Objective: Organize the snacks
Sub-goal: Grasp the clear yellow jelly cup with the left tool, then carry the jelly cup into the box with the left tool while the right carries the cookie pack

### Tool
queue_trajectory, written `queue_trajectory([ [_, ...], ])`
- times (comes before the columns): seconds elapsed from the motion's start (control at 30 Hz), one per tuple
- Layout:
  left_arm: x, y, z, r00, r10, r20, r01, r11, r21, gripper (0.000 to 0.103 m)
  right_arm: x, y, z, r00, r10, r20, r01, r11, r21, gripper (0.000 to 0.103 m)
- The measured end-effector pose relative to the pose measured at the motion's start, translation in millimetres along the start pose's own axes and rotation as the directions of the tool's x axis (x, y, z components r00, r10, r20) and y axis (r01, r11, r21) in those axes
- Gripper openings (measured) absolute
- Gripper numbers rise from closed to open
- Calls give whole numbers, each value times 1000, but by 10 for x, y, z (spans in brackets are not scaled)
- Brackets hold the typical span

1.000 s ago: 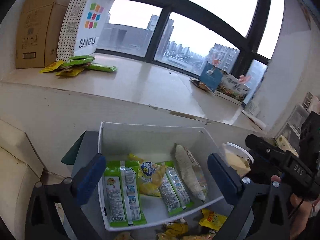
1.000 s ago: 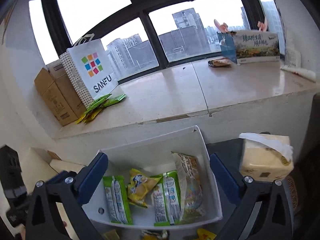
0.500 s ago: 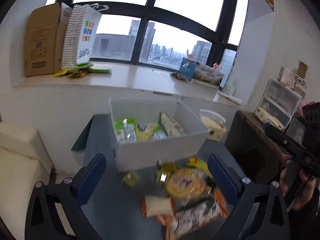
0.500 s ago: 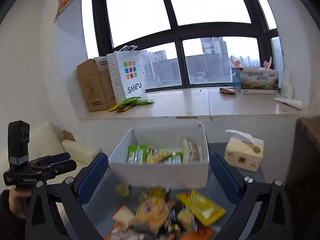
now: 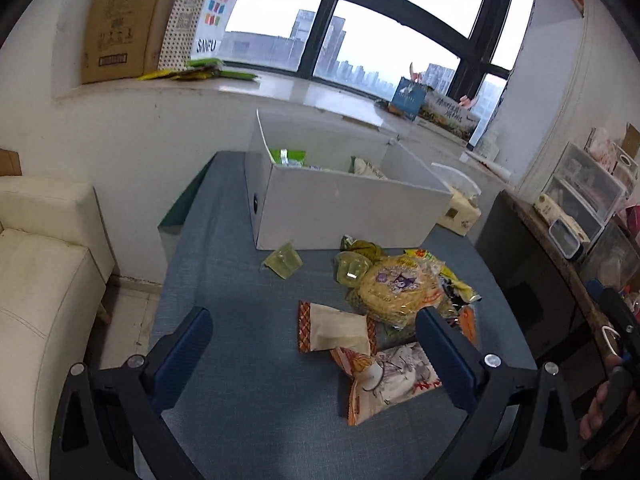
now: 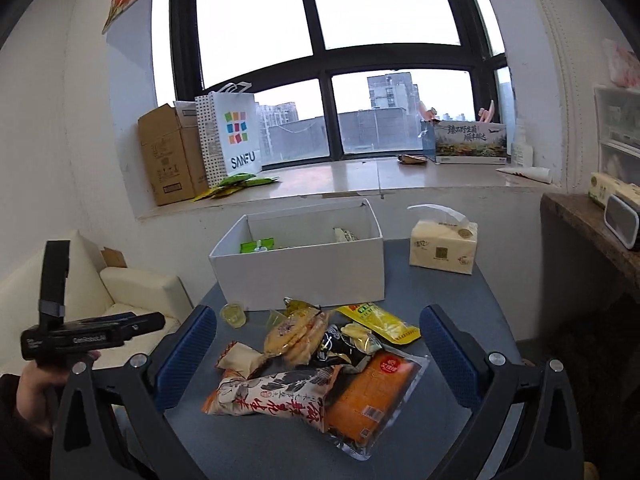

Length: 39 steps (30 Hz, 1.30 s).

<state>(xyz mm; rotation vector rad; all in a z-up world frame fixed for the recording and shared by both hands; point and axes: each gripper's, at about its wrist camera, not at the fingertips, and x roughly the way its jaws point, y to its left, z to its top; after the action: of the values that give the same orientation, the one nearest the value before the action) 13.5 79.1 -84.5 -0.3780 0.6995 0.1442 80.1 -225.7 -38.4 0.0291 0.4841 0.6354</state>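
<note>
A white box point(image 5: 344, 208) point(image 6: 300, 272) stands at the far side of the blue table point(image 5: 248, 392) and holds several snack packs. A pile of loose snacks lies in front of it: a round cracker pack point(image 5: 400, 288) point(image 6: 294, 334), a beige pack point(image 5: 336, 328), a white-and-orange bag point(image 6: 276, 394), an orange pack point(image 6: 372, 396), a yellow pack point(image 6: 380, 322) and a jelly cup point(image 5: 282, 262) point(image 6: 234, 314). My left gripper point(image 5: 316, 356) is open and empty above the pile's near left. My right gripper point(image 6: 318, 354) is open and empty above the pile.
A tissue pack point(image 6: 444, 246) stands right of the box. A cream sofa point(image 5: 44, 280) is to the left, a dark cabinet point(image 5: 532, 280) to the right. The windowsill point(image 6: 360, 178) carries a cardboard box, a SANFU bag and green packets.
Both grippers have pulled back and up from over the white box. The snack pile on the table now shows in front of the box. Both stay open.
</note>
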Motion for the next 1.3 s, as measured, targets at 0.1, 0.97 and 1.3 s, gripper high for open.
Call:
queue_trajectory([
  [0.1,274,19,36,999,31,-36,-31,1000,3,103,49,-11,-24,1000,19,-18,-18,1000,16,103],
  [0.97,1555,78,358,972,188,-139,-182,982,55,50,311,-138,-266,991,32,-133,-24,998,65,103],
  [1.3,321,-76,299,997,-71,14,70,996,62,50,545,-103,-366,976,59,-208,-46,997,65,103],
])
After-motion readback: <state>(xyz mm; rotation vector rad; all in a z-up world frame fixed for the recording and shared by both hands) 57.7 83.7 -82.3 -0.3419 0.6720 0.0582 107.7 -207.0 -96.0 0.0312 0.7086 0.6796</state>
